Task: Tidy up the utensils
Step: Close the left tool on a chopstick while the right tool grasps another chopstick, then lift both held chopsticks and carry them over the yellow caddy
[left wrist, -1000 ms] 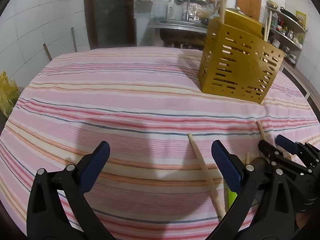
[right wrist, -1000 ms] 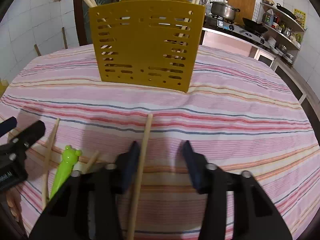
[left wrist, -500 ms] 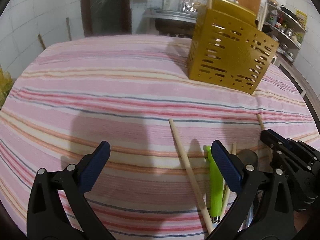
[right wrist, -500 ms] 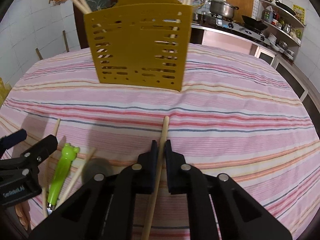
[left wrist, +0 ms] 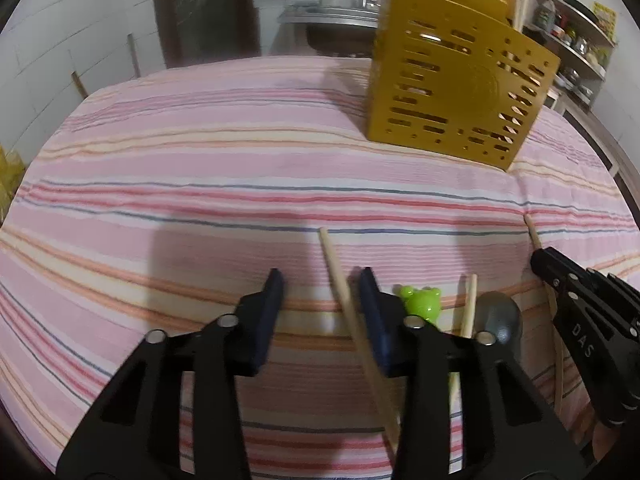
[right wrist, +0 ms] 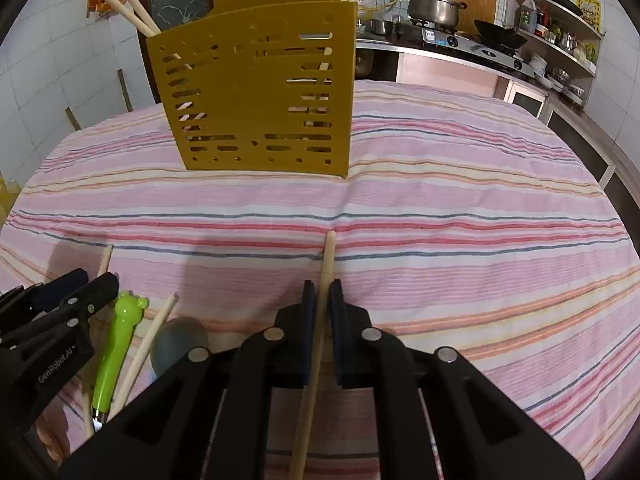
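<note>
The right gripper (right wrist: 320,300) has its blue pads pressed onto a wooden chopstick (right wrist: 325,264), which runs straight out between them along the gripper's own line — tip forward, tail back under the gripper body. Just to its left on the striped tablecloth (right wrist: 460,208) lie a green frog-handled utensil (right wrist: 120,332), another chopstick (right wrist: 150,340) and what looks like a grey spoon bowl (right wrist: 180,340), though blur makes that last one hard to name for sure.

The left gripper (left wrist: 320,284) is spread partway, astride a third chopstick (left wrist: 340,280) that slants between its fingers, nearer the right-hand pad and not visibly pinched.

Farther off stands the yellow slotted utensil holder (right wrist: 256,92), upright, chopsticks already poking from its top. It lies dead ahead of the right gripper, well apart, in line with the held stick's long axis — so the coming move likely means lifting, tipping the stick upright and carrying it forward over the rim.
</note>
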A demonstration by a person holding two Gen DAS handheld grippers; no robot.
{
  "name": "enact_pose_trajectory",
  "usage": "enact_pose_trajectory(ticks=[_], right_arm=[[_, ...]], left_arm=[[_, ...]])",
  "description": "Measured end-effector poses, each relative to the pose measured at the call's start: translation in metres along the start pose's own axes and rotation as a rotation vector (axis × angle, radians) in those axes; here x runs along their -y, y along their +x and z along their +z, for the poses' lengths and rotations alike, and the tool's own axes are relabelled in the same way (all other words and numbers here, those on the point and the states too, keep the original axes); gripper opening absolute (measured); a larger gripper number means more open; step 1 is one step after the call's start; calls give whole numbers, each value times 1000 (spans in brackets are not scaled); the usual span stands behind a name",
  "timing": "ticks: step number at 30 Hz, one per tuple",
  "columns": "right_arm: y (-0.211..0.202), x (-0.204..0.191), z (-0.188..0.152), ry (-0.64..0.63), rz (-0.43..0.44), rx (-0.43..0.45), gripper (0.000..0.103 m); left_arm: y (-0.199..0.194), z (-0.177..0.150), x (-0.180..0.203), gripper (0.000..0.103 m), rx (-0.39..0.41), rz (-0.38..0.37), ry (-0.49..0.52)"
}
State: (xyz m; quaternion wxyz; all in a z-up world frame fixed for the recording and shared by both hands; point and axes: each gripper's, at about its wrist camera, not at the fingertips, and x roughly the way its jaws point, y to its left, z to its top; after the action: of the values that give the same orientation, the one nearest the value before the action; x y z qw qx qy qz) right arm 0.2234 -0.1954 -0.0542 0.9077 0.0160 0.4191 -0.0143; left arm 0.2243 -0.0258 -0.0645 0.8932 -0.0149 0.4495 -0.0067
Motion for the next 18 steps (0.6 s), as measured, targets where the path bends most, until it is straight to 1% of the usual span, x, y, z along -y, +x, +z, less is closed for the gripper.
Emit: enact_pose_trajectory(ticks=[1,3,4,7,10,14,18], right_arm=[[1,-1,1,-1,-3,-2,8],[3,-2,3,-5,-8,-8,8],[4,-2,3,-5,-9,-9,8],[3,-2,4,-1,-7,-8,8],[2,0,3,15,5,-3,8],[-1,-2,2,9,-1,10,7],[-4,-2,1,13,3,24,7]], left_arm=[[0,1,1,28,-2,-3,8],[1,3,4,23,-7,-8,28],[1,4,5,19,-7,-10,39],[3,7,8,13,0,-19,58],[4,10,6,12,11,-29,66],[3,11,4,12,18,-41,58],[-1,12,6,12,43,-46,65]])
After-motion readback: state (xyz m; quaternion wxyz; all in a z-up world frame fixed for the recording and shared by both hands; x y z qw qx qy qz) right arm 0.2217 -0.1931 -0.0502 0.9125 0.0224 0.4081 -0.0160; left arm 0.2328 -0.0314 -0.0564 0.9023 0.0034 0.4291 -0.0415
